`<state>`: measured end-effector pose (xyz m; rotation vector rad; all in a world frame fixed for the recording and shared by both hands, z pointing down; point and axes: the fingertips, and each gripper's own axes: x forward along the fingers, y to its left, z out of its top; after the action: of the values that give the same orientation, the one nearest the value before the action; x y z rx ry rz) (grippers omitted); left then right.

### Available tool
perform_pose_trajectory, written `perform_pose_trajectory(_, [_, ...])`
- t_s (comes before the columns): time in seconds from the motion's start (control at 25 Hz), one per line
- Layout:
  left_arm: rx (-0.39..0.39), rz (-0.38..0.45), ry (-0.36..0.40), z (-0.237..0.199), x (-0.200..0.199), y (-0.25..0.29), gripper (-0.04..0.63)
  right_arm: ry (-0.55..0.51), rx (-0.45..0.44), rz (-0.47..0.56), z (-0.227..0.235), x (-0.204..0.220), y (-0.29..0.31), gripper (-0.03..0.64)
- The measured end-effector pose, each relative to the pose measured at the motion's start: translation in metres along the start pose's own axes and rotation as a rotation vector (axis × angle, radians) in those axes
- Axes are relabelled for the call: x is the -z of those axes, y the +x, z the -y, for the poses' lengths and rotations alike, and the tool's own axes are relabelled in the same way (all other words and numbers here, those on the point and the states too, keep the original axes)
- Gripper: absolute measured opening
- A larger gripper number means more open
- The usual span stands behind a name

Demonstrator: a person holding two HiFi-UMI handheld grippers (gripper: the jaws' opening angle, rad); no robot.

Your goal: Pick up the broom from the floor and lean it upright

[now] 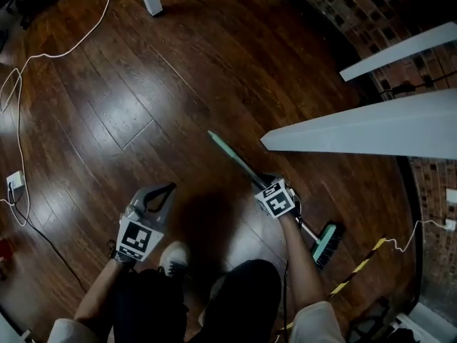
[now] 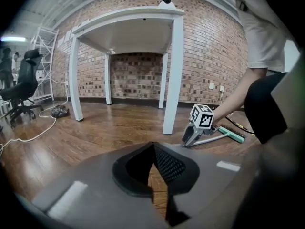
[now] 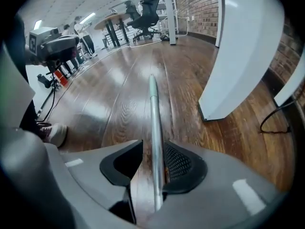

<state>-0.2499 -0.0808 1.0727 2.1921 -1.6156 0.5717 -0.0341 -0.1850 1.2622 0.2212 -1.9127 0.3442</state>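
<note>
1. Thin white cable (image 1: 57,52), looped loose over the dark wooden plank floor (image 1: 143,91), far left of the white table (image 1: 371,131).
2. Left gripper (image 1: 164,190): grey body, black pads, a cube with square markers at the rear. It is well left of the table, above the floor, pointing forward and down. The jaws meet at the tips, with nothing between them.
3. Pale shoe (image 1: 173,257) of the person, on the floor left of the table.
4. Broom (image 1: 239,161), the task's item. It has a long, thin, silvery metal handle with a teal-green grip at the far end. At the near end is a teal head (image 1: 327,243) with dark bristles. It lies slantwise on the floor, alongside the table's left end.
5. Right gripper (image 1: 265,182), of the same build, at mid-handle just left of the table's corner and pointing steeply down. The jaws stand apart, astride the handle. The handle lies close against the right-hand pad, with a clear gap to the left-hand pad.
6. The white table has a flat top and square white legs (image 2: 172,75).
7. Yellow-and-black striped strip (image 1: 357,266), on the floor nearer the person than the table.
8. Red-brown brick wall (image 1: 335,13), behind the table.
</note>
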Motion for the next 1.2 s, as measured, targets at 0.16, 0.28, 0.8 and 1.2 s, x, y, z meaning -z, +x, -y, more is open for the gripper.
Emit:
perform_pose_trajectory(0.16, [-0.009, -0.005, -0.018, 0.004, 0.005, -0.010, 0.000, -0.040, -0.006, -0.063, -0.002, 0.000, 0.007, 0.153])
perform_pose_trajectory(0.28, [-0.018, -0.004, -0.027, 0.005, 0.007, -0.014, 0.001, -0.049, -0.004, -0.091, -0.001, 0.002, 0.012, 0.143])
perform_pose_trajectory(0.8, [-0.057, 0.009, -0.035, 0.004, 0.010, -0.021, 0.000, -0.158, 0.014, -0.227, -0.003, 0.000, 0.024, 0.097])
perform_pose_trajectory(1.2, [-0.052, 0.010, -0.045, 0.011, 0.005, -0.026, 0.000, -0.135, 0.021, -0.208, -0.022, 0.002, 0.014, 0.086])
